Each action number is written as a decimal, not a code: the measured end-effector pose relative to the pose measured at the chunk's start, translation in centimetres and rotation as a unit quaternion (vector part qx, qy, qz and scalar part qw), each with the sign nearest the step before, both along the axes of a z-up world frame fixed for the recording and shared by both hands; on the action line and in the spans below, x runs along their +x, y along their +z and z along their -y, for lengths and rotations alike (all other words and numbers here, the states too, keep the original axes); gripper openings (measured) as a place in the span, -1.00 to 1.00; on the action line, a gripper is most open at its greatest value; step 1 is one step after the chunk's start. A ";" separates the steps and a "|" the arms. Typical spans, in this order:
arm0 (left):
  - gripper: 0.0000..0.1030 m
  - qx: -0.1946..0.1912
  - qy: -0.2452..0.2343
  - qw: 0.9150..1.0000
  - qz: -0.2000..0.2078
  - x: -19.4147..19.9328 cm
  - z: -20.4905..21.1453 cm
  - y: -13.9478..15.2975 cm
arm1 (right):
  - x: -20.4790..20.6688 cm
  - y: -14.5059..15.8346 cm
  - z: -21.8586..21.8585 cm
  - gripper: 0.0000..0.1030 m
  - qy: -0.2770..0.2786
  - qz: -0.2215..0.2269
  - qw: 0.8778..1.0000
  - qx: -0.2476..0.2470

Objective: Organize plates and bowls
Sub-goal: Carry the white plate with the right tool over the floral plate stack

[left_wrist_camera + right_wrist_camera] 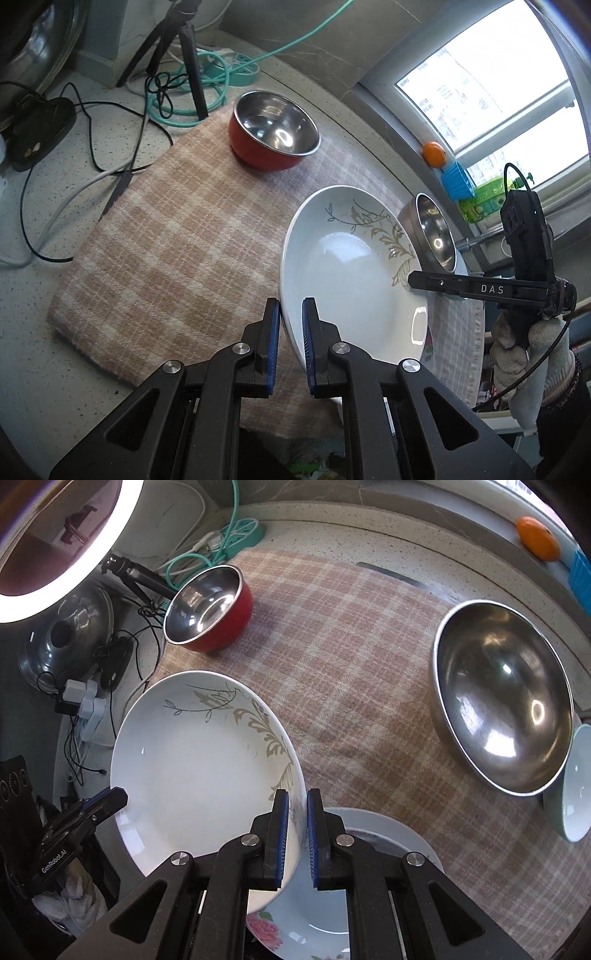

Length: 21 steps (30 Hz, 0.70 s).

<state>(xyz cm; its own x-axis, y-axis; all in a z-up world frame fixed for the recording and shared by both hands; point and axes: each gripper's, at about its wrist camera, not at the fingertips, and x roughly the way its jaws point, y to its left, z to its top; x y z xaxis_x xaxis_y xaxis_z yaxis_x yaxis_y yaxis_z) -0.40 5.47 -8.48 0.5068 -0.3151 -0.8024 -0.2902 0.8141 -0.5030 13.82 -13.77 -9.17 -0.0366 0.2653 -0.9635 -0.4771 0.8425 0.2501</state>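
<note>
A white plate with a grey leaf pattern (354, 266) (199, 760) hangs tilted above the checked cloth, held from both sides. My left gripper (290, 321) is shut on its near rim. My right gripper (297, 806) is shut on the opposite rim beside the leaf pattern. Each gripper shows in the other's view: the right one (412, 278) at the plate's far edge, the left one (118, 799) at its left edge. A flowered plate (306, 923) lies on the cloth under the right gripper, partly covered by the held plate.
On the checked cloth (166, 258) (351, 664) stand a red bowl with a steel inside (273, 129) (208, 609), a large steel bowl (434, 232) (502, 701) and a small pale bowl (576, 794). Tripod (188, 55), cables and a power strip (240, 531) crowd the back. An orange (537, 537) sits on the sill.
</note>
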 end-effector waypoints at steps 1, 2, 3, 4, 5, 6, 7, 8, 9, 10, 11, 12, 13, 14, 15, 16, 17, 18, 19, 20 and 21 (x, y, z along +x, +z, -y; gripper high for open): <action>-0.80 0.000 -0.007 1.000 0.000 0.1 0.3 0.0 | -0.2 0.0 0.5 -0.82 -0.007 0.000 1.000 0.000; -0.80 0.000 -0.014 1.000 0.000 0.2 0.7 -0.1 | -0.4 0.1 1.1 -0.82 -0.014 0.000 1.000 0.001; -0.80 -0.001 -0.021 1.000 -0.001 0.4 1.0 -0.2 | -0.6 0.1 1.7 -0.82 -0.022 0.000 1.000 0.001; -0.80 -0.002 -0.027 1.000 -0.002 0.5 1.4 -0.2 | -0.8 0.1 2.3 -0.82 -0.029 0.000 1.000 0.002; -0.80 -0.002 -0.034 0.999 -0.002 0.6 1.8 -0.3 | -1.0 0.1 2.8 -0.82 -0.036 0.000 0.999 0.002; -0.80 -0.002 -0.041 0.999 -0.003 0.7 2.2 -0.3 | -1.2 0.1 3.4 -0.82 -0.043 0.000 0.999 0.001; -0.80 -0.002 -0.047 0.999 -0.004 0.8 2.6 -0.4 | -1.5 0.1 4.0 -0.82 -0.050 0.000 0.999 0.001; -0.80 -0.003 -0.054 0.999 -0.004 0.9 3.0 -0.4 | -1.7 0.0 4.6 -0.82 -0.056 0.000 0.998 0.001; -0.80 -0.003 -0.061 0.998 -0.004 0.9 3.4 -0.5 | -1.9 0.0 5.2 -0.82 -0.062 0.000 0.998 0.000; -0.80 -0.004 -0.066 0.998 -0.005 1.0 3.8 -0.5 | -2.2 0.0 5.8 -0.82 -0.068 0.001 0.998 -0.001; -0.80 -0.005 -0.072 0.997 -0.005 1.0 4.2 -0.5 | -2.5 0.1 6.3 -0.82 -0.074 0.001 0.997 -0.001; -0.80 -0.005 -0.078 0.997 -0.005 1.1 4.5 -0.5 | -2.7 0.1 6.9 -0.82 -0.081 0.001 0.997 0.000; -0.80 -0.006 -0.084 0.996 -0.006 1.2 4.9 -0.5 | -3.0 0.0 7.4 -0.82 -0.088 0.000 0.996 0.000; -0.80 -0.006 -0.091 0.996 -0.007 1.3 5.3 -0.6 | -3.2 0.0 8.0 -0.82 -0.094 0.001 0.996 0.000; -0.80 -0.006 -0.097 0.995 -0.007 1.3 5.7 -0.7 | -3.5 0.1 8.4 -0.82 -0.099 0.003 0.995 -0.001; -0.80 -0.004 -0.102 0.995 -0.008 1.3 6.1 -0.7 | -3.8 0.1 8.9 -0.82 -0.103 0.005 0.995 -0.003; -0.80 -0.003 -0.107 0.994 -0.008 1.4 6.5 -0.7 | -4.1 0.1 9.3 -0.82 -0.107 0.006 0.994 -0.003; -0.80 -0.004 -0.111 0.994 -0.009 1.4 6.8 -0.8 | -4.3 0.1 9.8 -0.82 -0.111 0.006 0.994 -0.003; -0.80 -0.005 -0.115 0.993 -0.010 1.5 7.0 -0.9 | -4.6 0.1 10.2 -0.82 -0.116 0.006 0.993 -0.002; -0.80 -0.005 -0.119 0.993 -0.011 1.5 7.3 -0.9 | -4.9 0.1 10.6 -0.82 -0.120 0.006 0.993 -0.002; -0.80 -0.005 -0.122 0.992 -0.012 1.6 7.6 -1.0 | -5.2 0.1 11.0 -0.82 -0.124 0.006 0.992 -0.002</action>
<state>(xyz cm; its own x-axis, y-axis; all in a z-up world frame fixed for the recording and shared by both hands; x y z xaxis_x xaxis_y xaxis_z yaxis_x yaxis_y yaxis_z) 1.16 -2.08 -9.46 0.3951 -0.4342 -0.8096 -0.0966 0.8567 -0.5066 8.66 -24.75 -9.07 0.0407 0.2610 -0.9645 -0.2573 0.9355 0.2422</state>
